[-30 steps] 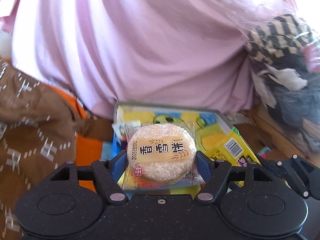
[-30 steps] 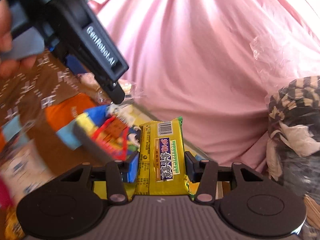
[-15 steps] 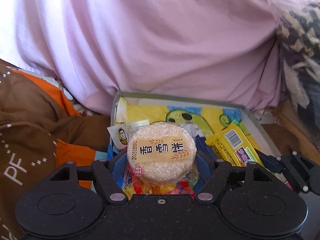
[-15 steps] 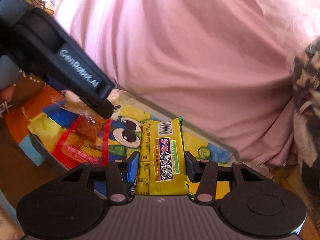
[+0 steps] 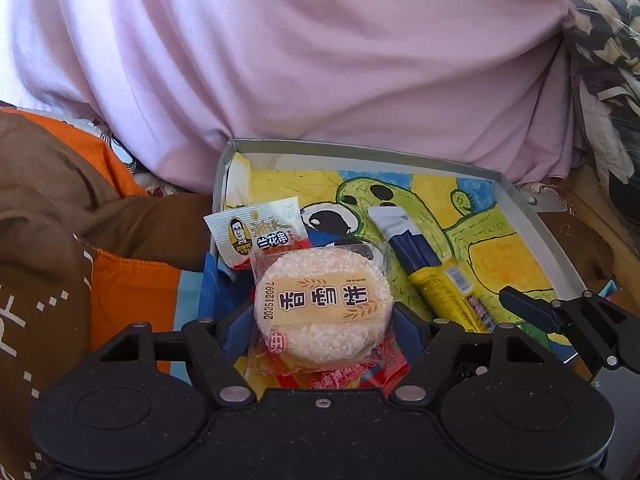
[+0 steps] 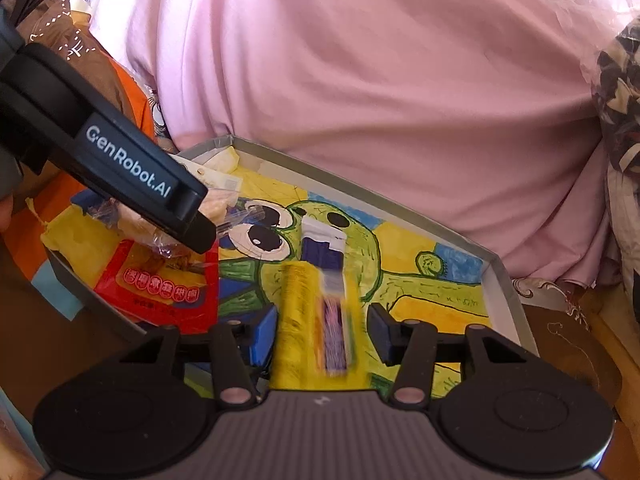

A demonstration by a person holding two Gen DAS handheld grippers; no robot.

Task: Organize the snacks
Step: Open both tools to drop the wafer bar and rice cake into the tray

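— Left tongs [image 5: 323, 312] first: shut on the round rice cake [image 5: 322, 305], wrapper pinched between both pads, held low over the near-left corner of the box [image 5: 532, 216]. A small silver packet [image 5: 260, 236] leans on the box's left wall, and a red packet [image 5: 340, 376] lies under the cake.

— And the other view?

— Right tongs [image 6: 322, 334] stand open, pads clear of the yellow bar [image 6: 316, 316], which is blurred and lies on the box floor. I judge it just let go.

— Next?

— Lower the cake and open. Only the left view shows the cake's label; only the right shows the gap at the bar.
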